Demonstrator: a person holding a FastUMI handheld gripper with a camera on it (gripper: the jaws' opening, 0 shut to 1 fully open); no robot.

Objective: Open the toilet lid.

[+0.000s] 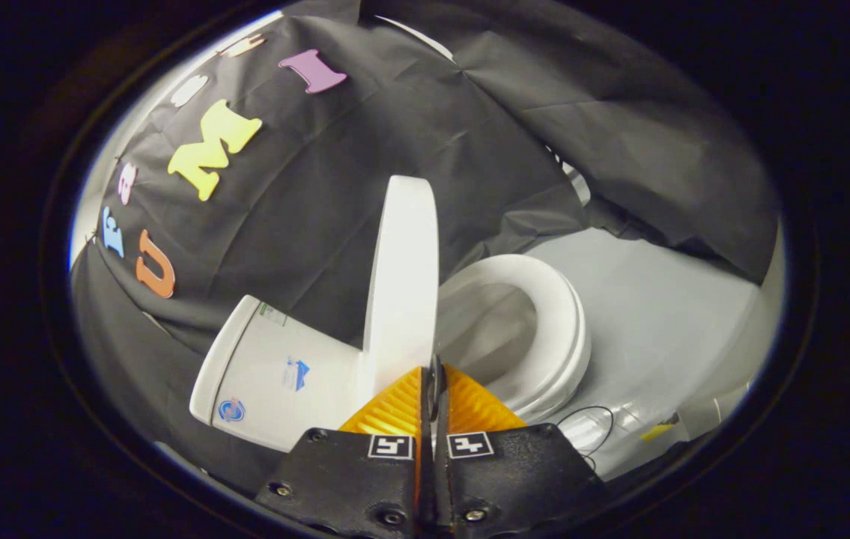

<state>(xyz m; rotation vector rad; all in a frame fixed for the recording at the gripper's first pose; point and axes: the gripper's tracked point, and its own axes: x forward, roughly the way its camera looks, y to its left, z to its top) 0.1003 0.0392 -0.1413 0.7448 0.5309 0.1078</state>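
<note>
A white toilet stands ahead of me, seen tilted. Its lid [402, 277] is raised and stands almost upright, edge-on to me, between the tank [275, 374] and the seat ring [552, 329]. The seat lies flat over the bowl [481, 329], whose inside shows through the ring. My gripper [436, 374] is shut, its two fingers pressed together with nothing between them. The fingertips sit right at the near edge of the raised lid; whether they touch it I cannot tell.
Black cloth walls hang close behind the tank and beyond the seat. A pale grey floor [664, 322] spreads past the bowl. A thin black cable [589, 419] and a small yellow-tagged item [660, 428] lie on the floor beside the toilet's base.
</note>
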